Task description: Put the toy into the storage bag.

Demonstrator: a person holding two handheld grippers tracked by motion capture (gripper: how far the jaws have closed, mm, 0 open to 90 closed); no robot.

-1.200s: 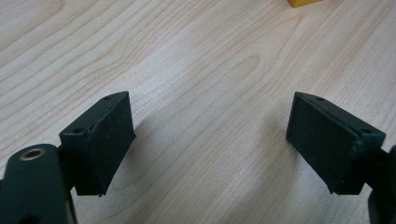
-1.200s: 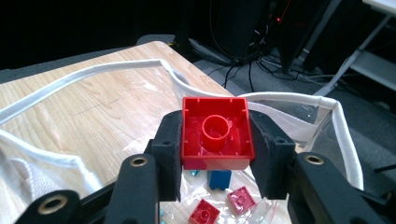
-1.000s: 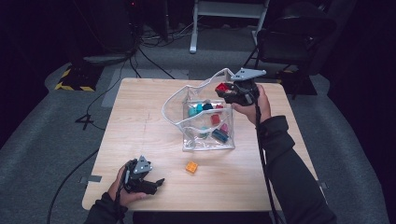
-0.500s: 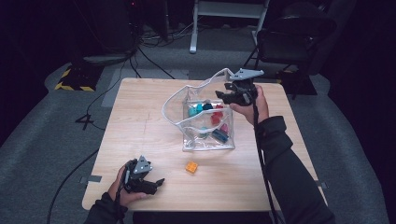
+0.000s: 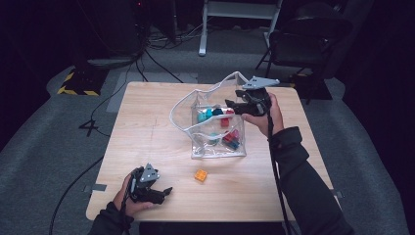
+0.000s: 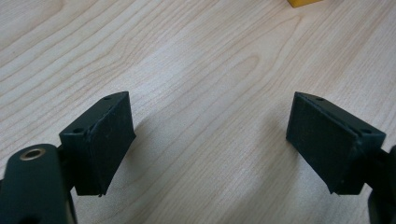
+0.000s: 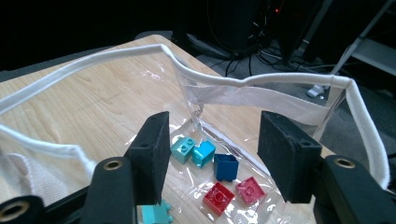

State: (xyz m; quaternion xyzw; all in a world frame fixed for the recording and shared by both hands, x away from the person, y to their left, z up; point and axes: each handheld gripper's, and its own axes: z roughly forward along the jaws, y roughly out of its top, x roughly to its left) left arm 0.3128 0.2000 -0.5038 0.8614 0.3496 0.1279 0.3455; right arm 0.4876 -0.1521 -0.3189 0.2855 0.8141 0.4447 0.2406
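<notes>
I note a light wooden table (image 5: pixel 147 122) with bare grain on a grey carpet floor (image 5: pixel 49 147). Beyond the right gripper (image 5: pixel 230 105), a dark chair (image 5: pixel 303 44) stands off the table's far corner. Farther off, I see the legs of a white metal stand (image 5: pixel 203 29). Black cables (image 5: pixel 161 63) trail over the carpet there. Well beyond the left gripper (image 5: pixel 166 192), off the table's far left corner, lies a yellow-and-black hazard strip (image 5: pixel 73 90). A tape patch (image 5: pixel 94 188) sits near that gripper, on the floor. The room's edges are unlit.
</notes>
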